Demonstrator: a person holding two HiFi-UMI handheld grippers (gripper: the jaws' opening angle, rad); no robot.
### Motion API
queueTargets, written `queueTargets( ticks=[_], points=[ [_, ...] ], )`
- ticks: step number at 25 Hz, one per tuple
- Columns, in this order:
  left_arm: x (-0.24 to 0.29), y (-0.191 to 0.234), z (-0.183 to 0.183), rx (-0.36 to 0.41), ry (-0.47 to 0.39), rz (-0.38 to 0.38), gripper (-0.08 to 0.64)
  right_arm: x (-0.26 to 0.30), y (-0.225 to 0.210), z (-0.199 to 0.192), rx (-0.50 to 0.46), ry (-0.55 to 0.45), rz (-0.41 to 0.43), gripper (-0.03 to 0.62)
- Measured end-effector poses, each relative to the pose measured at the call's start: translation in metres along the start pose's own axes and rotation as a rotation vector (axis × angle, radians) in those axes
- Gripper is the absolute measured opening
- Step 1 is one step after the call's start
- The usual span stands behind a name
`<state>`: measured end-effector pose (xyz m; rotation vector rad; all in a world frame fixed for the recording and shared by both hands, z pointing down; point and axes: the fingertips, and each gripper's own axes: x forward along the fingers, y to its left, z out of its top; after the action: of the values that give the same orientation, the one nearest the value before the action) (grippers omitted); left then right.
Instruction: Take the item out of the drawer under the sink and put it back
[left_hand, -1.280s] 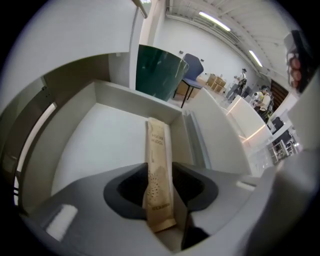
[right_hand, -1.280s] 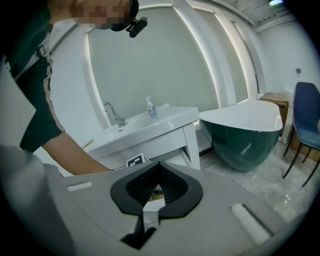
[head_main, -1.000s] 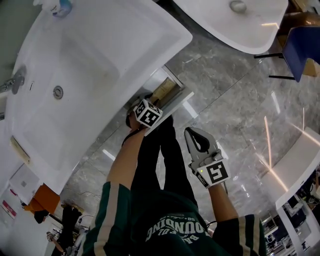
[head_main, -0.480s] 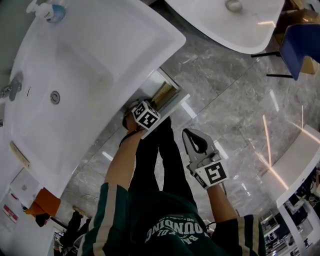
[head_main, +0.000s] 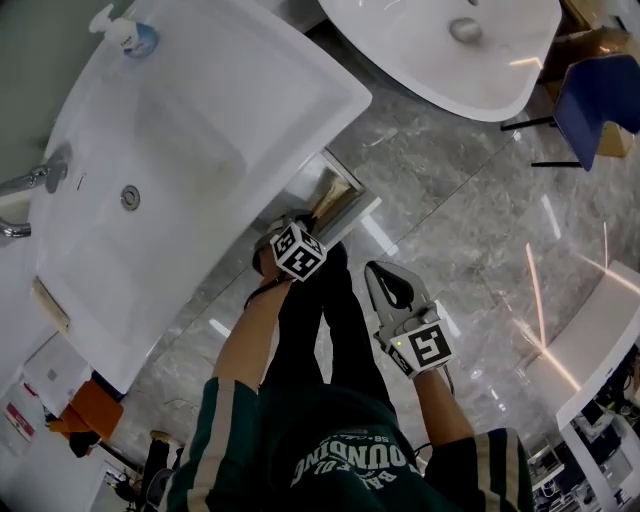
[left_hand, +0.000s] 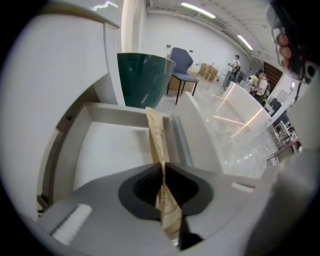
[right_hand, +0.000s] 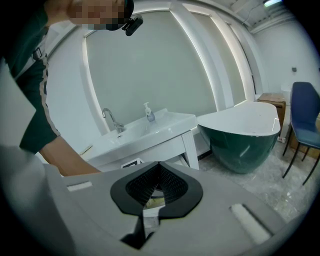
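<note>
Grey marbled floor fills the right half of the head view. A white sink runs across the upper left, and a tub stands beyond it at the top edge, white inside and dark green outside. A blue chair is near the tub at the right edge.

Under the sink's front edge the drawer stands pulled out, a shallow white tray.

The left gripper points steeply down over the drawer, and its marker cube shows just below the sink's edge in the head view. Its jaws have just been closing and now pinch the packet between the pads. The packet is a thin tan paper one, held edge-on and upright. It runs from behind the jaws out past the tips, with its far end over the drawer's right rear corner. No view shows whether that end touches the drawer.

The right gripper hangs apart from the drawer, lower right of the left one and over the floor beside the person's dark trousers. It looks toward the sink and tub. Its jaws are together at the tips and nothing is between them.

On the sink's far side stand a chrome faucet and, toward the corner, a small soap bottle.
</note>
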<state>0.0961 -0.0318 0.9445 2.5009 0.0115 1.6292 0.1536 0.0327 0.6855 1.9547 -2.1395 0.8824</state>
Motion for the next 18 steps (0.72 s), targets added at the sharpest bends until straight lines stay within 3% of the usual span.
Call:
queueTargets(
  ticks=[10, 18],
  points=[
    [-0.12, -0.031, 0.044, 0.006, -0.158, 0.029, 0.072, -0.024, 0.021, 0.057, -0.052, -0.071, 0.008, 0.002],
    [-0.237, -0.039, 0.075, -0.053, -0.332, 0.103, 0.072, -0.043, 0.053, 0.113, -0.11, -0.129, 0.037, 0.001]
  ],
)
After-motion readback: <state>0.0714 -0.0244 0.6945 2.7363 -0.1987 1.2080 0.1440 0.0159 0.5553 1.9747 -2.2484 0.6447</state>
